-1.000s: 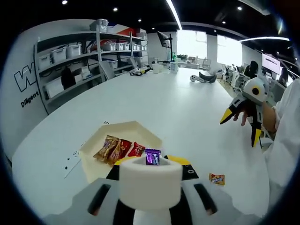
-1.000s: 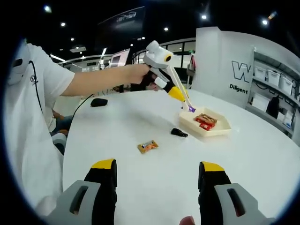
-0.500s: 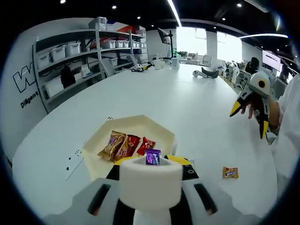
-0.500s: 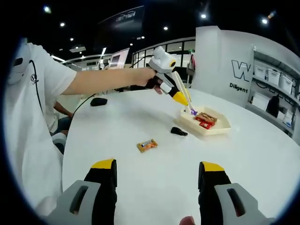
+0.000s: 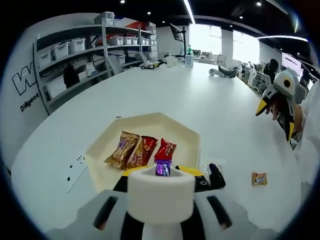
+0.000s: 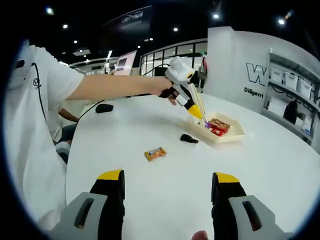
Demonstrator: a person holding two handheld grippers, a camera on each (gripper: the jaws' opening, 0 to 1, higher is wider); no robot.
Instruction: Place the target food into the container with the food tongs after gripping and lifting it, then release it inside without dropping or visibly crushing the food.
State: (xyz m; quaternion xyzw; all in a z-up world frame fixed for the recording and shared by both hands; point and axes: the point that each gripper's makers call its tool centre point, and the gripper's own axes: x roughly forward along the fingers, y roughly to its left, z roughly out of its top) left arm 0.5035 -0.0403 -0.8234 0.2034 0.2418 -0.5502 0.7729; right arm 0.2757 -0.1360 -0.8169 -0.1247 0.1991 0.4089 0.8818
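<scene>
— Purple candy (image 5: 162,168): where is it?
— Pinched at the tips of the tongs (image 6: 199,107), which the left gripper (image 6: 184,89) squeezes closed, above the near edge of the cream tray (image 5: 102,172).
— What lies in the tray?
— 3 wrapped snacks (image 5: 141,150), side by side.
— And the right gripper (image 6: 166,192)?
— Jaws spread apart, holding nothing, over the white table (image 6: 150,190). An orange candy (image 6: 154,153) and a small black object (image 6: 188,138) lie outside the tray.
</scene>
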